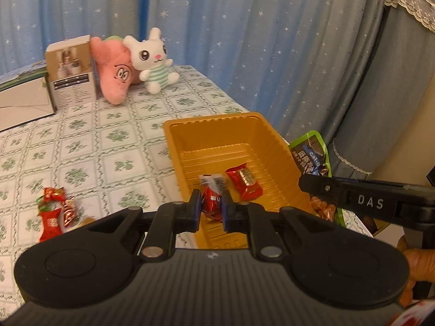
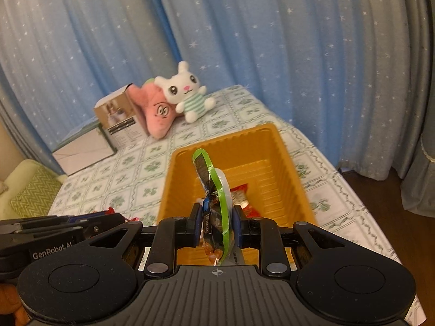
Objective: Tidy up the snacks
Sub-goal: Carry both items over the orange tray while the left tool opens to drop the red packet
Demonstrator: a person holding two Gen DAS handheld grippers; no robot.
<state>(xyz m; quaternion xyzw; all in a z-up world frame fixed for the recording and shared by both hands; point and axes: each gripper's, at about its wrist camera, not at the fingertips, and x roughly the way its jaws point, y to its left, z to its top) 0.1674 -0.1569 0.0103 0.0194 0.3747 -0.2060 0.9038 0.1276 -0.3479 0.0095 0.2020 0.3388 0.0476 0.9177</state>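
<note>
Both grippers fill the near foreground, each pinching a snack over the near end of the orange tray (image 1: 282, 146). Right gripper (image 2: 220, 224): jaws pressed on a green-edged snack bag (image 2: 217, 190) standing on edge. Left gripper (image 1: 211, 207): jaws closed on a red wrapped candy (image 1: 213, 202), low over the tray floor.

To do this step well, I judge the bag should go in flat along the tray's length, clear of the candy with a gold label (image 1: 244, 180) already inside, and the left candy be dropped beside it.

More red candies (image 1: 54, 212) wait on the worktop (image 1: 108, 141), left of the tray.

Hidden: the bag's lower part behind the right gripper's body; its print is blurred. Whether the left candy touches the tray cannot be told.
</note>
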